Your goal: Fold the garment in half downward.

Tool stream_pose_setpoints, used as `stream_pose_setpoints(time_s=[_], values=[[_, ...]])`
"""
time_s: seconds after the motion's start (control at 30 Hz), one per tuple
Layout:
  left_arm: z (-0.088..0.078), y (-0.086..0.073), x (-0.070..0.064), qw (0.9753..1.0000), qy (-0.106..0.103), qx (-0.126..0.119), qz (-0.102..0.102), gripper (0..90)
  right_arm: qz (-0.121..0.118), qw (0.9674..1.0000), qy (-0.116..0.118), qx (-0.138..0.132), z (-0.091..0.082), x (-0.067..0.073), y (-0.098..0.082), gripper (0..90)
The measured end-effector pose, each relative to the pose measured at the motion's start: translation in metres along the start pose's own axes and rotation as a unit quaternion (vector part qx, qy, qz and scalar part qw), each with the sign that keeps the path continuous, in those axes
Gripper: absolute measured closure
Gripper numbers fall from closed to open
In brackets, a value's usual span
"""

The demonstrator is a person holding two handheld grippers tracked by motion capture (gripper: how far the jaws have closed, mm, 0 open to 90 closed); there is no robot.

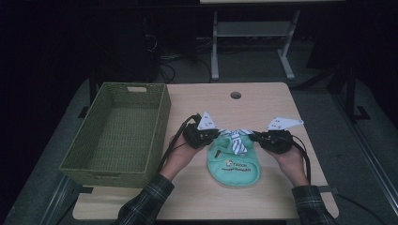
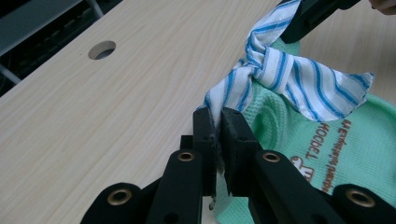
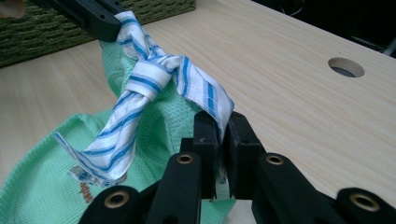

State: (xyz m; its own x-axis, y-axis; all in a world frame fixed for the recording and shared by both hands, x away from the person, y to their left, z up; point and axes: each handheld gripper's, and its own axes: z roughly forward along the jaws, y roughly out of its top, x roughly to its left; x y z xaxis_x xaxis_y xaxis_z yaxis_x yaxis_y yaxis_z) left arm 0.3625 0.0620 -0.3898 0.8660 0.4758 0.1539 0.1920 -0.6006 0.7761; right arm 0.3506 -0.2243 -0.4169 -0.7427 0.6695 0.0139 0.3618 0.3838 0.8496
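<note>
High view: the green bib (image 1: 233,165) lies flat on the tabletop (image 1: 263,101) right of the basket (image 1: 117,133), with the left hand-held gripper (image 1: 212,135) and right hand-held gripper (image 1: 256,137) at its collar ends. Left gripper view: jaws clamped tight on the striped collar (image 2: 280,74). Right gripper view: jaws likewise pinched on the collar's other end; judged step is lifting or folding, so the next move needs both grips kept while carrying toward the basket.

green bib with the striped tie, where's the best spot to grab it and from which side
Grip the green bib at the two ends of its striped collar, one from each side, level with the table. The left tongs and right tongs are already shut there; the body hangs flat below.
</note>
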Motion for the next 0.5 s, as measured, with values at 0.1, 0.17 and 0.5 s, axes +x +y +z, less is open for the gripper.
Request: stream_pose_setpoints(time_s=[0.1, 0.17, 0.5], values=[[0.0, -0.002, -0.004, 1.0, -0.002, 0.003, 0.008, 84.2, -0.004, 1.0, 0.0, 0.005, -0.001, 0.002, -0.003, 82.8], [-0.001, -0.003, -0.007, 0.9999, -0.002, 0.002, 0.01, 83.8, -0.001, 1.0, 0.003, 0.006, -0.002, 0.003, -0.005, 82.6], [-0.002, -0.01, -0.013, 0.9998, -0.017, 0.007, 0.004, 83.4, -0.005, 0.9998, 0.009, 0.016, -0.002, 0.009, -0.013, 81.1]])
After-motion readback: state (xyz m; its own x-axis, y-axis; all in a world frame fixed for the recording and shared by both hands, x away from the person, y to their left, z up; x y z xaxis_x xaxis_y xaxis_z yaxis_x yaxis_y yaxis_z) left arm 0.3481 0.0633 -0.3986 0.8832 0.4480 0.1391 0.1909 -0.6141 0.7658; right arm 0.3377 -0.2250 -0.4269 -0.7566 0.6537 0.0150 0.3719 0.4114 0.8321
